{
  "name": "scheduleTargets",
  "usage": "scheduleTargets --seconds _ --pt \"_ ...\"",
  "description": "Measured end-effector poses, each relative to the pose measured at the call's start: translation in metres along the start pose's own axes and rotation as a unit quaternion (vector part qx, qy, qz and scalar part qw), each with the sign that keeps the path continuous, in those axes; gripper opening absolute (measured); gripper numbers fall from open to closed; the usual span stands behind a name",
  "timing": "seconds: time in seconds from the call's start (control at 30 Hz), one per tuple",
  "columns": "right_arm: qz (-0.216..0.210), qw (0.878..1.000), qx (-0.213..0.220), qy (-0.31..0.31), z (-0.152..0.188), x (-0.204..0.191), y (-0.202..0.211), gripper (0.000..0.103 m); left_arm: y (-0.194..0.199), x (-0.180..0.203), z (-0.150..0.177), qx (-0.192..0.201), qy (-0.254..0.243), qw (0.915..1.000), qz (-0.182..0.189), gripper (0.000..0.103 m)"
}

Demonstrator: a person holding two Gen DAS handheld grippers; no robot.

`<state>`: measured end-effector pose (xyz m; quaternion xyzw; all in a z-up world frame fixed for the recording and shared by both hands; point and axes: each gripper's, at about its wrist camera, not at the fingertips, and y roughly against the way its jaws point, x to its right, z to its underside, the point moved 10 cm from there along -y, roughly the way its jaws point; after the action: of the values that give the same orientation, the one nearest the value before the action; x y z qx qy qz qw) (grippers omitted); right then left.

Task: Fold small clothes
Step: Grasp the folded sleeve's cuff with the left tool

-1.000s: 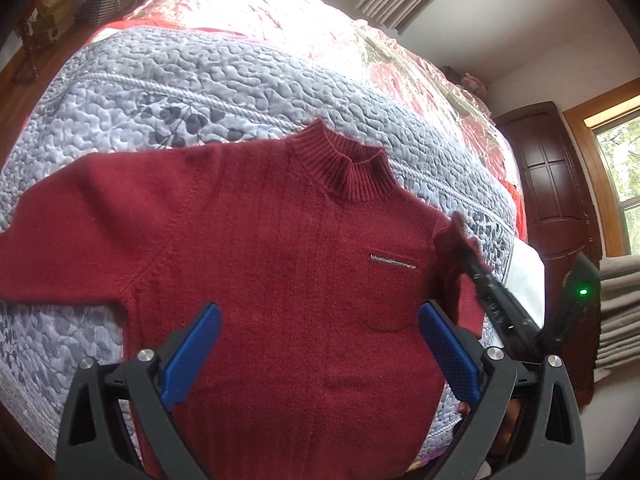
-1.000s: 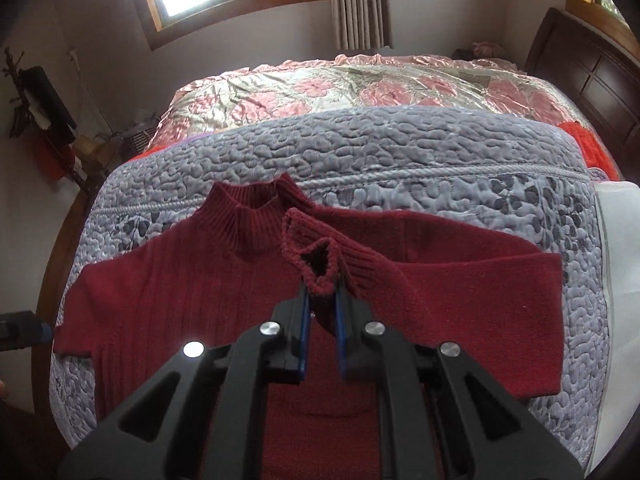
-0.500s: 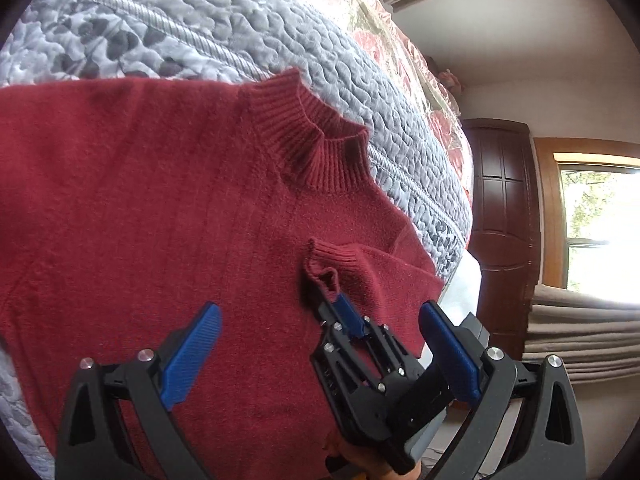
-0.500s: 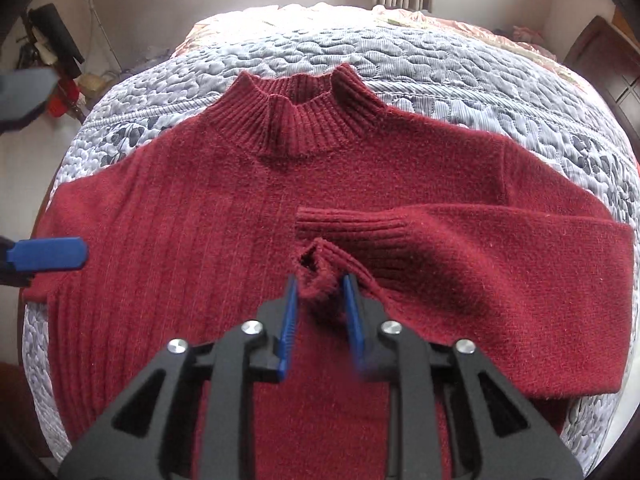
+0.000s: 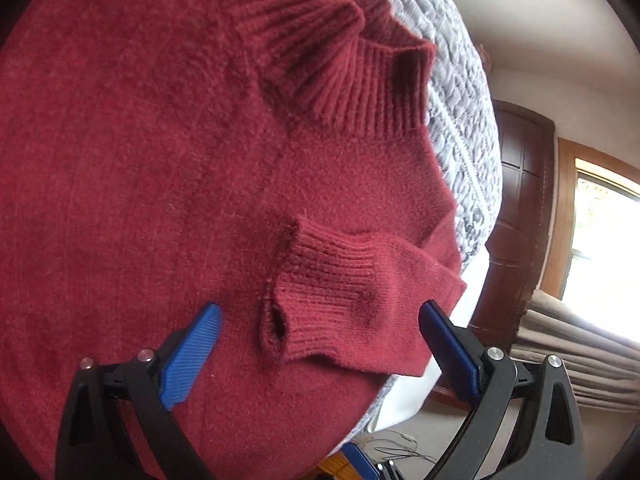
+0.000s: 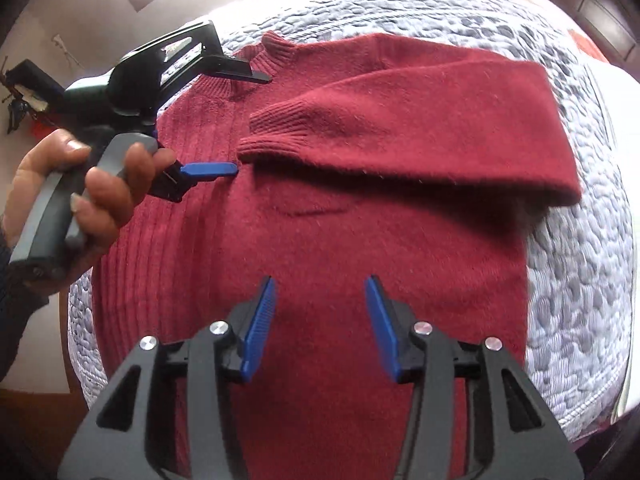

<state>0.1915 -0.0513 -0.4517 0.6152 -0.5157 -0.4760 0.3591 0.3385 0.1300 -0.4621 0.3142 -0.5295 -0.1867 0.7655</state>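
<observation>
Red sweater (image 6: pixel 340 240) on quilt (image 6: pixel 580 280), sleeve (image 6: pixel 400 128) folded across chest, both grippers' jaws released.

Right tool (image 6: pixel 320 320) hovers over the red sweater (image 6: pixel 340 272), blue pads spread wide and gripping nothing. One sleeve (image 6: pixel 420 128) lies folded across the chest, cuff toward the middle. A hand (image 6: pixel 80 196) holds the left tool (image 6: pixel 240 120) near the collar, above the grey quilted bed (image 6: pixel 580 280).
</observation>
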Motion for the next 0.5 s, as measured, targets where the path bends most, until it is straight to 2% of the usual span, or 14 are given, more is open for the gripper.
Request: scheduleTargets --seconds 0.2,0.27,0.3,0.33,0.4,0.43,0.5 --pt "-0.008 0.999 0.005 -0.036 0.008 0.012 0.013 0.051 -0.013 0.009 0.0 -0.029 -0.035 0.997 -0.063 0.098" --pt "-0.016 0.999 0.012 -0.04 0.005 0.01 0.02 0.052 -0.013 0.012 0.001 -0.029 -0.046 0.9955 -0.077 0.094" --pt "-0.019 0.999 0.016 -0.04 0.003 0.009 0.023 0.052 -0.014 0.015 0.002 -0.029 -0.052 0.995 -0.08 0.085" --pt "-0.022 0.999 0.021 -0.041 0.001 0.007 0.026 0.053 -0.015 0.018 0.003 -0.033 -0.058 0.9943 -0.083 0.065" --pt "-0.031 0.998 0.027 -0.045 -0.002 0.004 0.032 0.054 -0.022 0.018 0.005 -0.048 -0.066 0.9908 -0.109 0.045" --pt "-0.035 0.998 0.029 -0.046 -0.003 0.002 0.034 0.055 -0.022 0.018 0.006 -0.051 -0.064 0.9898 -0.117 0.04" --pt "-0.042 0.998 0.033 -0.046 -0.003 -0.002 0.038 0.055 -0.024 0.019 0.006 -0.056 -0.056 0.9897 -0.12 0.038"
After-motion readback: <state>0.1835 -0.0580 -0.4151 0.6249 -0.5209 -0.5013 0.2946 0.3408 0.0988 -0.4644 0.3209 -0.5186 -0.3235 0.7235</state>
